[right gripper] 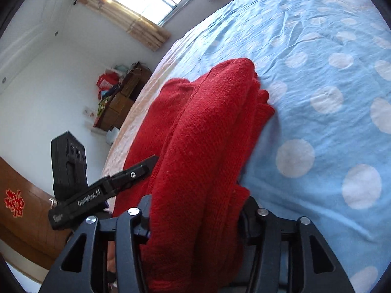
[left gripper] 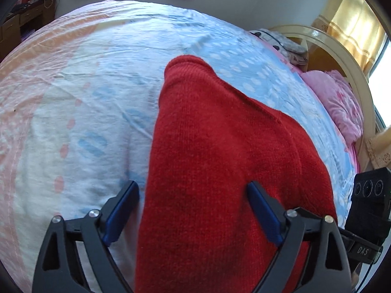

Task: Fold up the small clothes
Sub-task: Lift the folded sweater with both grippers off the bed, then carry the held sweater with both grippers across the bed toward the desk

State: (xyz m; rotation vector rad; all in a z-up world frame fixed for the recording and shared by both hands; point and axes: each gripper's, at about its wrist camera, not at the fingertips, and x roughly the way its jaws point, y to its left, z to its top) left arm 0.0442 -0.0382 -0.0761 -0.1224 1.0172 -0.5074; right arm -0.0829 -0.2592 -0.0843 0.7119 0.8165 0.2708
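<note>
Evidently mid-fold: the red sweater (left gripper: 220, 158) lies on the bed (left gripper: 73, 85), the left gripper (left gripper: 193, 210) gaping wide with nothing pinched, the right gripper (right gripper: 195, 219) seemingly clamping bunched layers; before releasing, lay them squarely, edges aligned.

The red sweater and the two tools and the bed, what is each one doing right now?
Red sweater: folded over, lying on the bed, one end bunched up in the right tool.
Left tool: open wide, pads not pressing the sweater.
Right tool: shut on the thick red bundle.
Bed sheet: spread out, wrinkled.
Pink blanket: crumpled by the headboard.
</note>
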